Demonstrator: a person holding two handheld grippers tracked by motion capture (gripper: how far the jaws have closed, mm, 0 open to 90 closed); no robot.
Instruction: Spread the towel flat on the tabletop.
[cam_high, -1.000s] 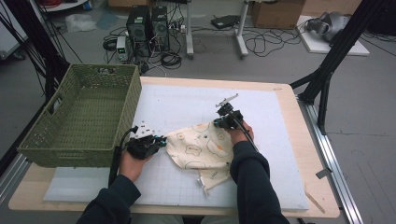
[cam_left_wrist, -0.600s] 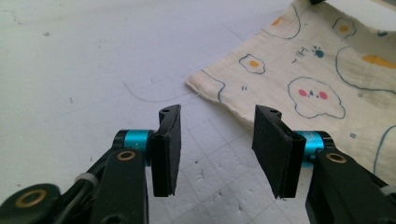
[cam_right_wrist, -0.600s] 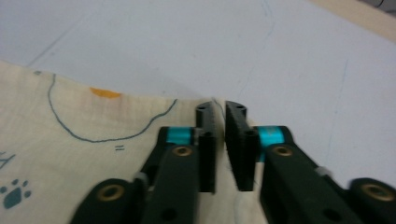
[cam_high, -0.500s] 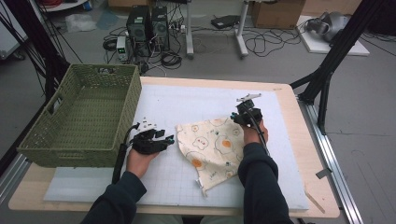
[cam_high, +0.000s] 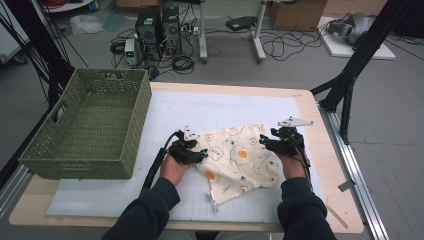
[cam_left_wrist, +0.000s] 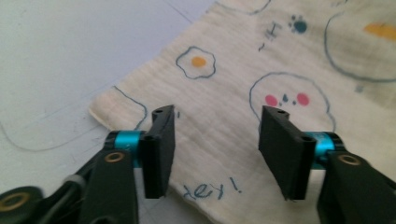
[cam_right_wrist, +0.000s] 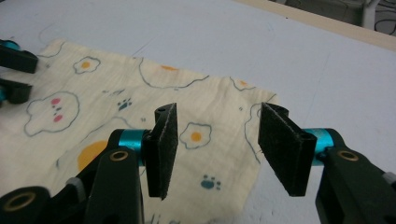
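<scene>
The cloth (cam_left_wrist: 261, 88) bears the handwritten-style blue word "hey!", seen upside down near its edge between the left gripper's (cam_left_wrist: 217, 135) jaws; nothing else is legible.

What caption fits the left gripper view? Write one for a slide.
Open left gripper poised over the corner of a cream printed cloth.
</scene>
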